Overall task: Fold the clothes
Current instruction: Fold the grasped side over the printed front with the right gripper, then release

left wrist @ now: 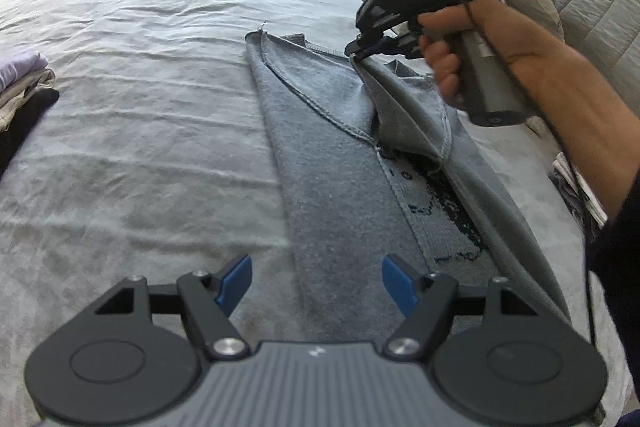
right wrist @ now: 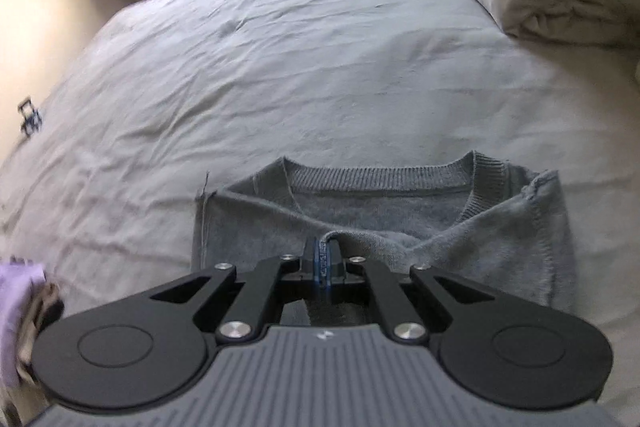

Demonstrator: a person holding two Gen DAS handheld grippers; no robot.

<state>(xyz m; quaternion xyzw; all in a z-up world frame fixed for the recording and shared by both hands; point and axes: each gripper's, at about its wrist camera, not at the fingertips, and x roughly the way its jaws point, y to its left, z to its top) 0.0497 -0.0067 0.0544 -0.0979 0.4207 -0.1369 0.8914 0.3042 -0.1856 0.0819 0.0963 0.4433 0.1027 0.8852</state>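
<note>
Left wrist view shows us our left tongs spread over the sweater's unreadable print, right tongs pinching its lifted edge.

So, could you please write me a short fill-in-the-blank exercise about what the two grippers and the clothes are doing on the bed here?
1. The right gripper, its jaws shut, pinches a fold of the grey ____.
2. The left gripper hovers with its jaws ____ and nothing between them.
3. The garment lies on a bed covered by a wrinkled grey ____.
4. The top item of the pile of folded clothes at the bed's edge is coloured ____.

Missing words: sweater; open; sheet; lilac
</note>
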